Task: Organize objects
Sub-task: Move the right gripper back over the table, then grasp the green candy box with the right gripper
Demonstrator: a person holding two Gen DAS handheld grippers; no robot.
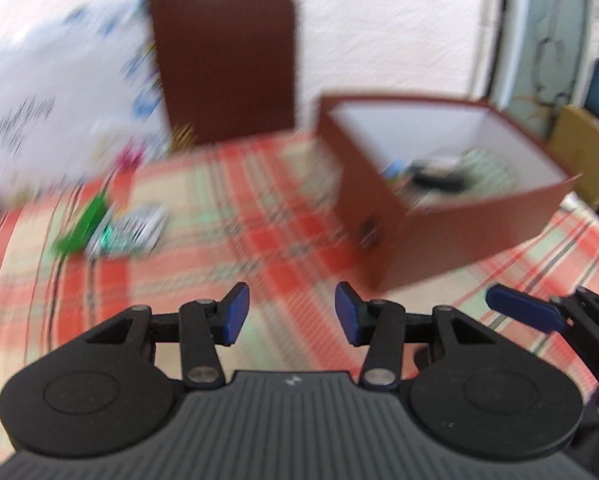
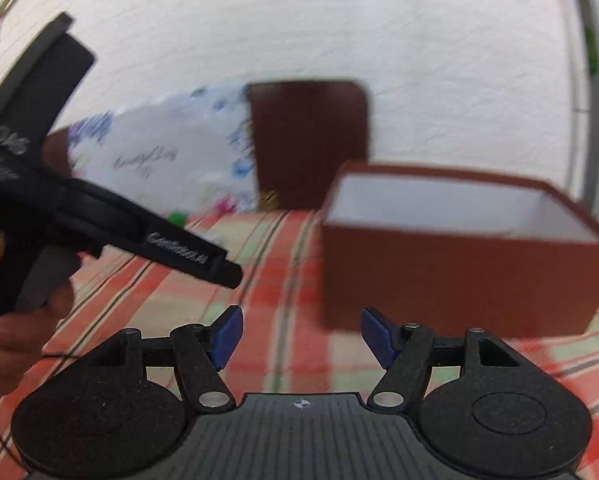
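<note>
An open brown box (image 1: 383, 216) with a white inside stands on the red plaid cloth (image 1: 235, 216), to the right of my left gripper (image 1: 292, 309). Several small items lie in it, among them a black one (image 1: 439, 176). A green item (image 1: 83, 224) and a silvery packet (image 1: 129, 230) lie on the cloth at the left. My left gripper is open with nothing between its blue pads. My right gripper (image 2: 302, 334) is open and empty too, just short of the box (image 2: 459, 276). One of its fingers (image 1: 523, 314) shows at the right of the left wrist view.
The brown lid (image 1: 223, 64) leans upright on the white wall behind the cloth. Left of it is a white bag with blue print (image 1: 59, 100). A cardboard carton (image 1: 583, 152) sits far right. A hand (image 2: 19, 320) holds the left gripper's handle (image 2: 99, 216).
</note>
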